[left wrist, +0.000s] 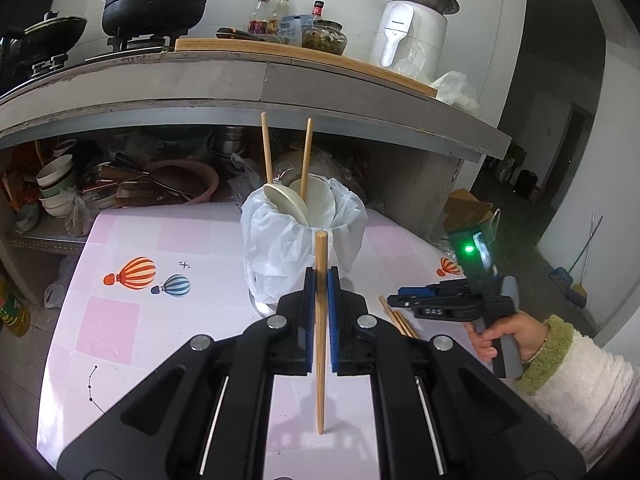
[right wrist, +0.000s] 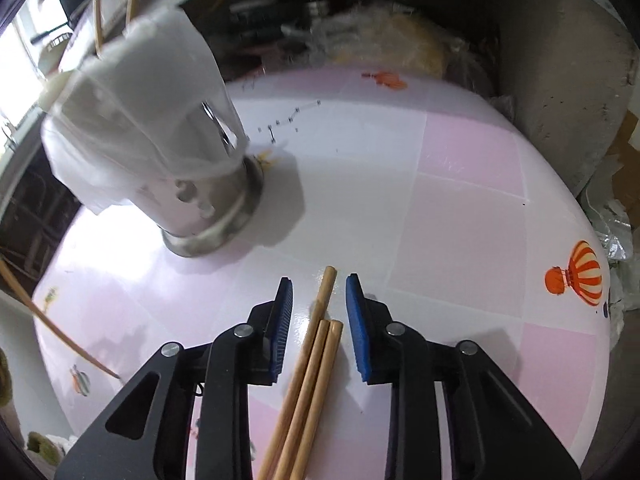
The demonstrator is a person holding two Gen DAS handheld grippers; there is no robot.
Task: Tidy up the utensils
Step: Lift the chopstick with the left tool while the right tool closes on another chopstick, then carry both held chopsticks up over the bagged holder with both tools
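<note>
Left gripper (left wrist: 320,280) clamps a chopstick (left wrist: 321,332) upright just before the holder (left wrist: 304,236); right gripper (right wrist: 319,312) gapes over three chopsticks (right wrist: 308,380) beside the holder; a tilted stick could slip or snag the liner.

The table (right wrist: 460,184) is covered in pale pink and white squares, printed with orange-and-cream striped balloons (left wrist: 134,273), a blue-and-white striped balloon (left wrist: 176,285) and thin black star lines. The chopsticks (right wrist: 308,376) are tan wood. The holder (left wrist: 304,240) is wrapped in white plastic. Both grippers, left (left wrist: 321,280) and right (right wrist: 320,320), are black with blue pads.
</note>
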